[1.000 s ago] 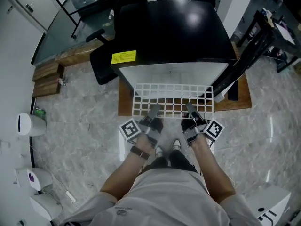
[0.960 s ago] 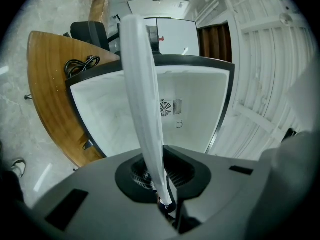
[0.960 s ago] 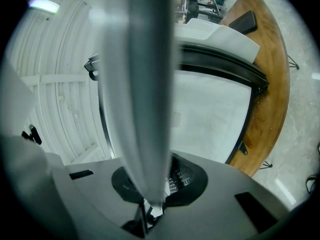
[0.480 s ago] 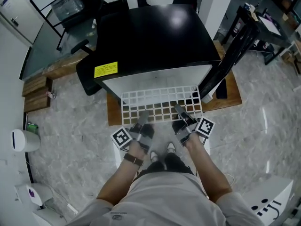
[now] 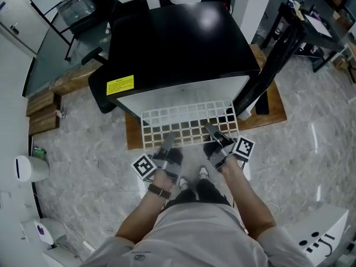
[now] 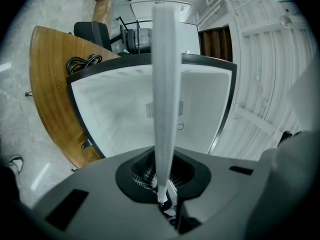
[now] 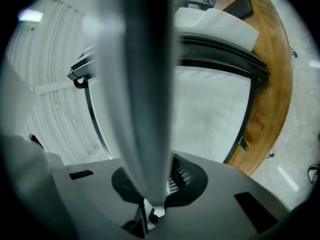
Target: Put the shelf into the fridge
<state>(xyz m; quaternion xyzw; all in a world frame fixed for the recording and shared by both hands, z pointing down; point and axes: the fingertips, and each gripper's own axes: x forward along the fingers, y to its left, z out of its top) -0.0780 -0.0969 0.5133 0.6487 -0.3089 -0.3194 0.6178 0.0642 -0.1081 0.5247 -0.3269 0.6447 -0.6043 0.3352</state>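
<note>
A white wire-grid shelf [image 5: 189, 122] is held level in front of the open fridge [image 5: 178, 43], its far edge at the white cavity [image 5: 186, 93]. My left gripper [image 5: 167, 142] is shut on the shelf's near edge at the left. My right gripper [image 5: 213, 133] is shut on the same edge at the right. In the left gripper view the shelf [image 6: 164, 84] runs edge-on out of the left gripper [image 6: 162, 196] toward the fridge's white interior [image 6: 120, 119]. The right gripper view shows the same: shelf [image 7: 137, 84], right gripper [image 7: 152, 206], interior [image 7: 210, 119].
The fridge stands on a wooden platform [image 5: 271, 114], with its dark door [image 5: 272, 65] swung open at the right. A black office chair [image 5: 100, 88] is beside its left side. Wooden blocks [image 5: 41, 113] and a white bin [image 5: 25, 168] lie on the marble floor at the left.
The head view has shifted, and the shelf's far edge now sits a little closer to the fridge opening. Both grippers keep their hold on the near edge.
</note>
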